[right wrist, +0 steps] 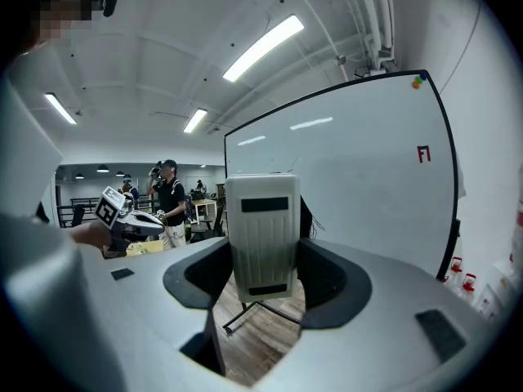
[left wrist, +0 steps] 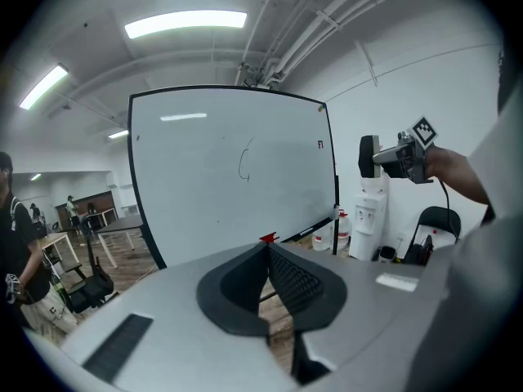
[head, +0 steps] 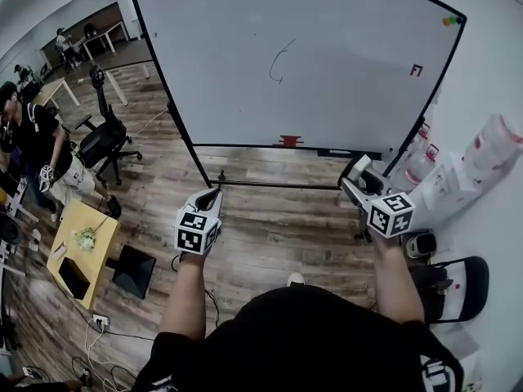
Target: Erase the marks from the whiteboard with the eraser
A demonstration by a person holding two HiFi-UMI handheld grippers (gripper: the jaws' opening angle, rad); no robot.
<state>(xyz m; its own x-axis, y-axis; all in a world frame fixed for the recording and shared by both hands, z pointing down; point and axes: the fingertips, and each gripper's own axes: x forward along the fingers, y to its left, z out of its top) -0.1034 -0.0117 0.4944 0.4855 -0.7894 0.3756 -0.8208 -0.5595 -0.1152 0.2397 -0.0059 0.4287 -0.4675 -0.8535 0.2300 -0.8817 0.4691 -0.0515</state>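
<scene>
Right claw point(head: 358, 172): clenched on the eraser point(right wrist: 261, 231), a pale ribbed block held upright between my two jaws.
Left claw point(head: 211, 196): jaws pressed together with nothing between them, held out in front of me, low and idle.
Eraser position: in the air in front of the whiteboard point(head: 327, 96), clearly apart from its surface and touching nothing but my jaws.
Black mark point(head: 280, 61): a thin curved stroke in the upper middle of the board, whole and unsmudged.
Red mark point(head: 416, 70): small and blocky, near the board's right edge, also whole.
Red item point(head: 290, 141): sits at the bottom edge of the board. I cannot tell whether it is a pen on the ledge or something drawn.
Done so far: the eraser is in my grip and I stand facing the board.
Left to do: all of the wiping, as I judge it. Both marks look intact and the rest of the board is clean.
What it calls for: raising the right claw until the eraser's face lies flat on the board, then working over the black stroke and the red mark in turn.
</scene>
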